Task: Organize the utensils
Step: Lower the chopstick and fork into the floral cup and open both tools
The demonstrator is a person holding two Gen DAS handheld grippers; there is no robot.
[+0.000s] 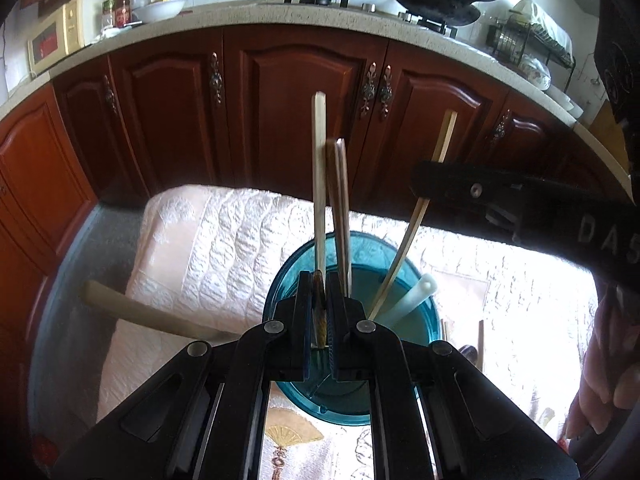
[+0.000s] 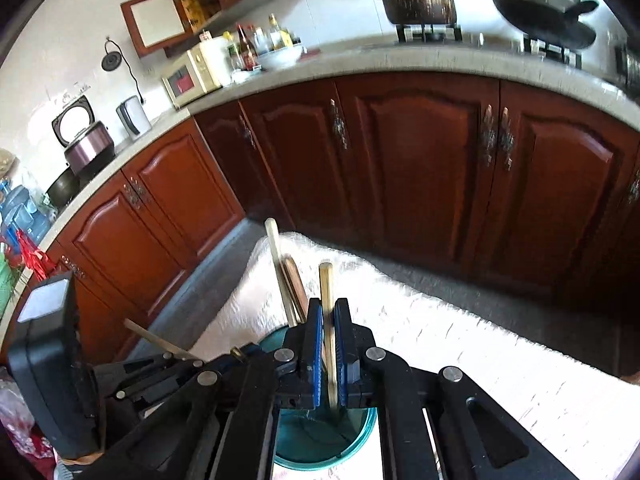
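Note:
A teal plastic cup (image 1: pixel 288 280) stands on a white quilted cloth, with a pale wooden stick (image 1: pixel 319 168), a brown-handled utensil (image 1: pixel 338 200) and a white plastic utensil (image 1: pixel 412 296) upright in it. My left gripper (image 1: pixel 319 300) is shut over the cup on a thin brown utensil (image 1: pixel 319 316). My right gripper (image 2: pixel 329 332) is shut on a bamboo chopstick (image 2: pixel 327 292) whose lower end reaches into the cup (image 2: pixel 316 446). In the left wrist view the right gripper's finger (image 1: pixel 472 190) crosses the chopstick (image 1: pixel 444 140).
The white quilted cloth (image 1: pixel 208 248) covers the table. A loose pale utensil (image 1: pixel 132 312) sticks out at the left. More utensil ends (image 1: pixel 478 344) lie right of the cup. Red-brown cabinets (image 1: pixel 296 112) and a counter with stove, pot and pan stand behind.

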